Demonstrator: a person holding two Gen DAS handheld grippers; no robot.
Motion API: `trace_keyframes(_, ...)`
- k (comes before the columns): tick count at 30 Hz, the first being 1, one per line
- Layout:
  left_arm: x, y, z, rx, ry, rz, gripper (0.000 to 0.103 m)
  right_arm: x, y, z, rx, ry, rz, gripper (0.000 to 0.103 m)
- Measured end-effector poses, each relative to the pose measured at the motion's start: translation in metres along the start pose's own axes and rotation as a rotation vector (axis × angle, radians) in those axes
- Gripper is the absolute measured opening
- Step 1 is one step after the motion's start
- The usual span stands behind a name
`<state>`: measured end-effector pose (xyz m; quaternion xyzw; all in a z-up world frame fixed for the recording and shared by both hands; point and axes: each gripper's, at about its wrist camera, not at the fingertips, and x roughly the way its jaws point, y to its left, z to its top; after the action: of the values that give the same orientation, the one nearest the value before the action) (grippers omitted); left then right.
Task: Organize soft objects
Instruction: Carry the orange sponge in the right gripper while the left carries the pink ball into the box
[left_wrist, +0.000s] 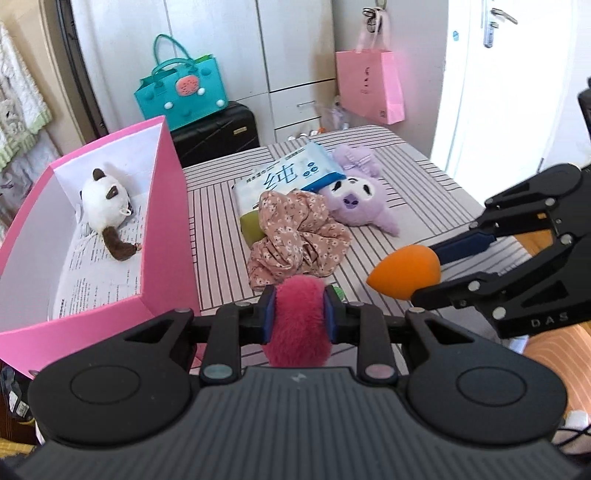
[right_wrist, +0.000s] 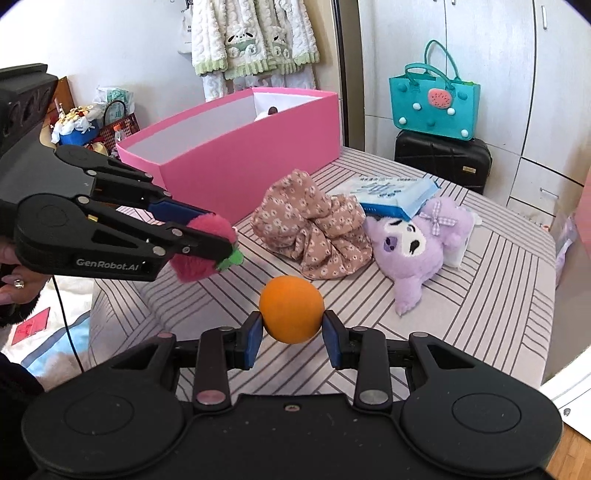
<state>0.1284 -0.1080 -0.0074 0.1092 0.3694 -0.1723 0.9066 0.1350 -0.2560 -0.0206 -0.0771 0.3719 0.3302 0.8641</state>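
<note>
Fluffy pink pompom squashes in our left gripper; our right gripper clamps the springy orange sponge at its middle, both above the striped table, likely bound for the pink box.

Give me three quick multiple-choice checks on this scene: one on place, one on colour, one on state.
1. Where is the white-and-brown plush?
A. inside the pink box
B. on the striped cover
C. in the teal bag

2. What colour is the sponge in the right gripper?
A. green
B. orange
C. purple

3. What is the left gripper doing?
A. hanging empty
B. gripping the floral cloth
C. gripping the pink fluffy item

Answers: 1 A, it lies on the box's paper lining. 2 B, an orange egg shape between the jaws. 3 C, pink fur bulges between its jaws.
</note>
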Motion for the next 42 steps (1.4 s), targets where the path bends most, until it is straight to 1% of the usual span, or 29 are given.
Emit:
trace_keyframes(4,-0.010,0.001,-0.002,0.014,0.008,-0.025,0.025,-0.007,0.011,0.008,-0.029,0.011,-0.015,0.039)
trace_keyframes(7,-0.016,0.002,-0.002,0.028,0.010,-0.038,0.025,-0.009,0.018,0.015,-0.040,0.015,-0.009,0.039)
trace_keyframes(13,-0.032,0.012,0.003,0.041,-0.012,-0.054,0.025,-0.016,0.034,0.030,-0.070,0.002,-0.018,0.039)
trace_keyframes(17,-0.046,0.021,0.009,0.051,-0.037,-0.046,0.025,-0.025,0.043,0.043,-0.091,-0.025,-0.045,0.039)
trace_keyframes(20,-0.058,0.033,0.017,0.040,-0.051,-0.066,0.025,-0.031,0.051,0.056,-0.109,-0.048,-0.049,0.039)
trace_keyframes(25,-0.077,0.051,0.027,0.044,-0.093,-0.045,0.025,-0.035,0.062,0.077,-0.150,-0.082,-0.052,0.039)
trace_keyframes(27,-0.083,0.061,0.032,0.033,-0.101,-0.052,0.025,-0.033,0.066,0.087,-0.167,-0.090,-0.044,0.039)
trace_keyframes(31,-0.094,0.081,0.039,0.021,-0.144,-0.020,0.025,-0.025,0.074,0.108,-0.190,-0.105,-0.038,0.039)
trace_keyframes(34,-0.098,0.100,0.044,0.000,-0.165,-0.013,0.025,-0.018,0.078,0.124,-0.203,-0.115,-0.023,0.039)
trace_keyframes(39,-0.087,0.132,0.049,-0.033,-0.179,0.012,0.025,0.003,0.084,0.147,-0.250,-0.149,-0.017,0.039)
trace_keyframes(42,-0.072,0.154,0.053,-0.060,-0.166,0.012,0.025,0.023,0.084,0.162,-0.266,-0.160,-0.026,0.039)
